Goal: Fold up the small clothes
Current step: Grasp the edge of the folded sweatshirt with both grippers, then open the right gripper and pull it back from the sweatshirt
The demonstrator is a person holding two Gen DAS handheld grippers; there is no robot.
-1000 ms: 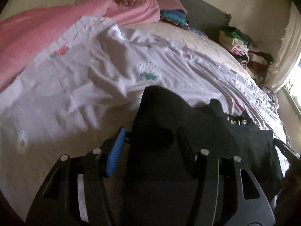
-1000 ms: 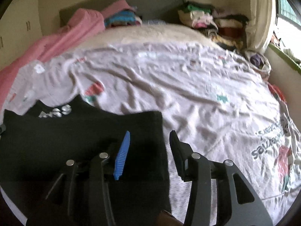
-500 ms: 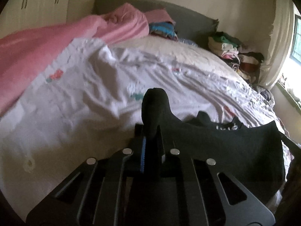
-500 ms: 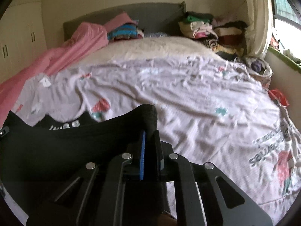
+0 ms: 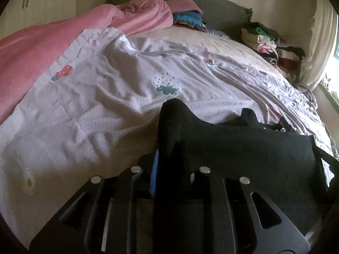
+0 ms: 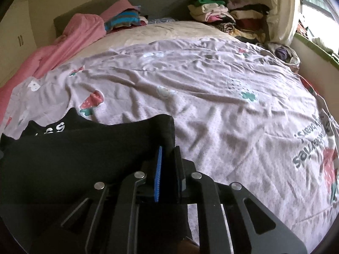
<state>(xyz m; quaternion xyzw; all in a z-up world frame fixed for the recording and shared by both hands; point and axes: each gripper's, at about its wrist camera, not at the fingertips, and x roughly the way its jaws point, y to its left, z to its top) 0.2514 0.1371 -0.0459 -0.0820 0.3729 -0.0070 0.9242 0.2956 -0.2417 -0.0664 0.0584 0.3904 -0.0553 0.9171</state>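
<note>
Two corners of one black garment (image 5: 243,148) are pinched at once, one in each hand-held gripper, above a bed spread with a pale printed quilt (image 5: 95,105).

Left wrist view: the left gripper (image 5: 169,163) has its jaws pressed on a bunched corner of the dark cloth, which stands up in a hump just past the blue pad; the log suggests the jaws have just eased slightly wider, yet cloth plainly fills the gap. From here the garment runs away to the right in a taut band, its long axis crosswise to the jaws, toward the right edge of the frame, where a dark shape shows that cannot be told for certain as the other gripper. This view alone shows the pink blanket (image 5: 53,42) close along the left side of the bed.

Right wrist view: the right gripper (image 6: 168,169) is clamped on the opposite corner, cloth between its blue pad and black finger, and the garment stretches leftward from it. Here alone the white lettering (image 6: 57,128) on the garment's far part is seen, lying on the quilt beyond the lifted edge. The open stretch of quilt lies ahead and to the right.

The held edge appears raised while the lettered part rests on the bed, so the coming fold likely means carrying this edge forward over it. Each hand is nearest its own corner. Stacks of folded clothes (image 6: 222,14) sit well apart by the headboard.
</note>
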